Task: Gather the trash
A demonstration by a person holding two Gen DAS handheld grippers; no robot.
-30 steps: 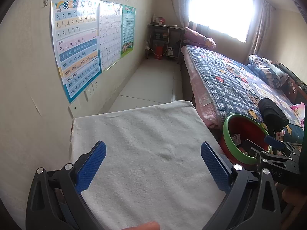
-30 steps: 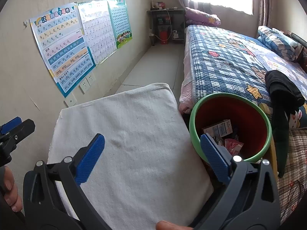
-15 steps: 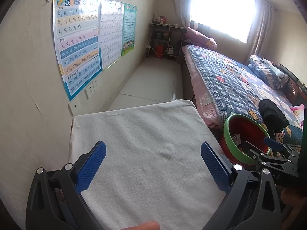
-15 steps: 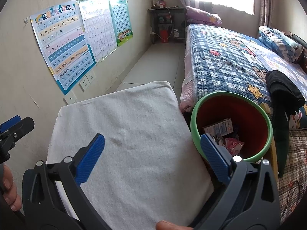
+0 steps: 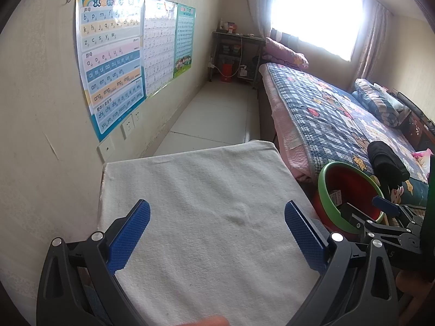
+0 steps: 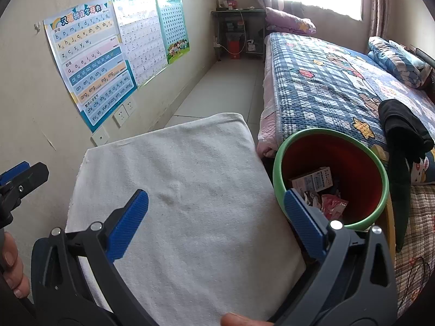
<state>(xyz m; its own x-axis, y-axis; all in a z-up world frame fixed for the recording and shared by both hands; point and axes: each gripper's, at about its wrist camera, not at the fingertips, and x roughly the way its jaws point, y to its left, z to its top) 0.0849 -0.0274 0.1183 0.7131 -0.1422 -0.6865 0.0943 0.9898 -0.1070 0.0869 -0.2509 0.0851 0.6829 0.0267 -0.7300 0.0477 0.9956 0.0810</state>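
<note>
Trash sits in the bin (image 6: pixel 330 182) at my right: a small carton (image 6: pixel 312 180) and red wrappers (image 6: pixel 333 205) lie at the bottom of its red inside, under a green rim. My right gripper (image 6: pixel 216 218) has its jaws spread wide with nothing between them, its right finger over the bin's near rim. My left gripper (image 5: pixel 217 231) is likewise spread and empty, above the white cloth-covered table (image 5: pixel 195 190). The bin stands between the table and the bed (image 6: pixel 326 81), just beside both. A black garment (image 6: pixel 402 133) lies on the quilt. Pinyin posters (image 5: pixel 111 59) hang on the left wall.
</note>
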